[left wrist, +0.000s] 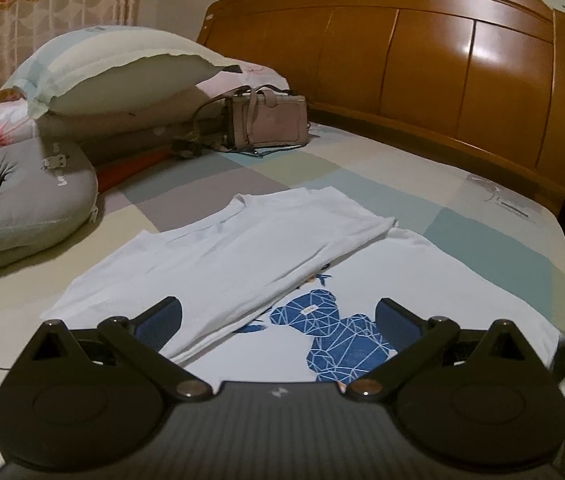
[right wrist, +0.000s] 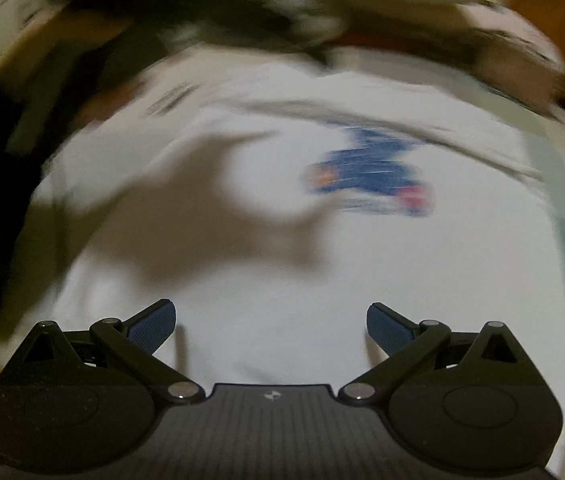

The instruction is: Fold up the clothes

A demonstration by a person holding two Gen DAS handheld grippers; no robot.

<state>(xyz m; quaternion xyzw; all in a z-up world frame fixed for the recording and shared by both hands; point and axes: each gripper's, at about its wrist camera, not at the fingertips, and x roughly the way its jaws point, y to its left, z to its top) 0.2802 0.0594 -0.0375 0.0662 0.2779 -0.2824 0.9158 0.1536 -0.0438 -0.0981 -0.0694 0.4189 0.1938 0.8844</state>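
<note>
**Shirt part-folded; both grippers free, second side fold pending**

Location of item: a white shirt (left wrist: pixel 242 256) lies flat on the bed (left wrist: pixel 462 216), print side up, collar toward the headboard (left wrist: pixel 402 48). A blue print (left wrist: pixel 338 332) shows on its near half.

Condition of fold: in the left wrist view one side panel is laid over the body on a diagonal, its edge running from near the left gripper (left wrist: pixel 278 320) up toward the collar. The other side, toward the right of that view, lies unfolded and flat. Judged: the first lengthwise fold is done, the matching one is not.

Left gripper: jaws spread wide, nothing between them, low over the hem edge of the shirt.

Right gripper (right wrist: pixel 270 326): jaws likewise wide apart and empty, above the white cloth. This view is heavily blurred; the print (right wrist: pixel 370 174) is only a smear, and whether the pads touch the cloth cannot be told. Its shadow (right wrist: pixel 186 216) falls on the shirt.

Next move, as judged: take the unfolded side at hem and shoulder, one gripper each, and lay it across the body to meet the first panel. The thin cloth calls for a pinch on a single layer, without dragging the folded panel loose.

Other items: pillows (left wrist: pixel 114 68), a bag (left wrist: pixel 266 120) and a grey cushion (left wrist: pixel 18 204) lie well apart from the shirt.
</note>
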